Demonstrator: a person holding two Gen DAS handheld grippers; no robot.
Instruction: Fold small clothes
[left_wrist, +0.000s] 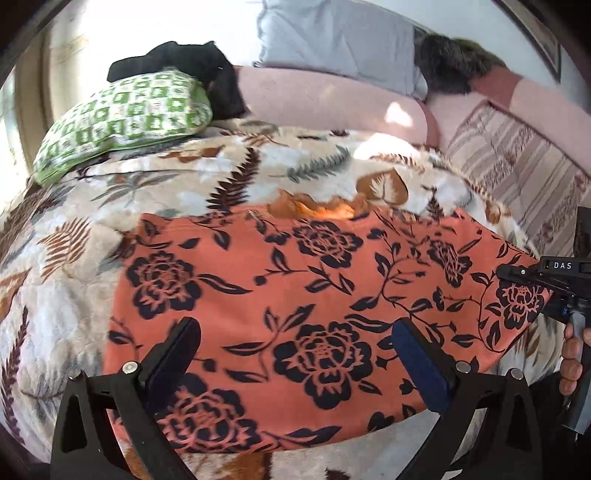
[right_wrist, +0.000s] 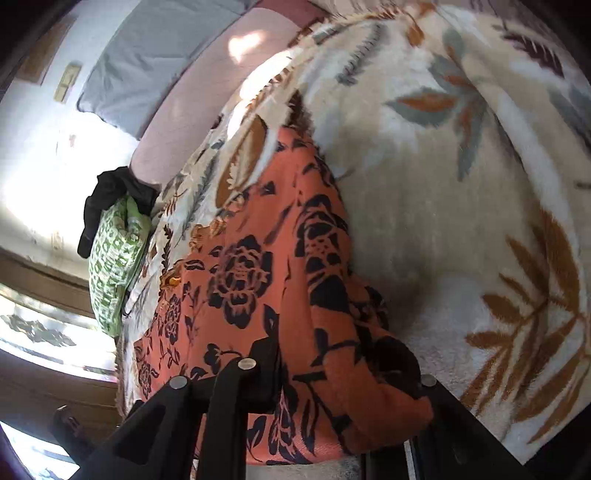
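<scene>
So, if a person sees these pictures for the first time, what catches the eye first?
Most striking is the orange cloth with black flowers, spread on the leaf-patterned blanket in the middle of the bed. The open left gripper hovers over its near edge, while the right gripper is shut on its right edge. A green checked pillow lies at the far left.

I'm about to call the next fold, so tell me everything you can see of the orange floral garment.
The garment is orange-coral cloth printed with black roses and vines, thin and soft-looking. It lies spread mostly flat on the blanket, its far edge ruffled. The right gripper has a bunched end of it between its fingers, and that end looks lifted into folds. The left gripper hangs open over its near part; whether the fingers touch the cloth is unclear. Which kind of garment it is cannot be told.
</scene>
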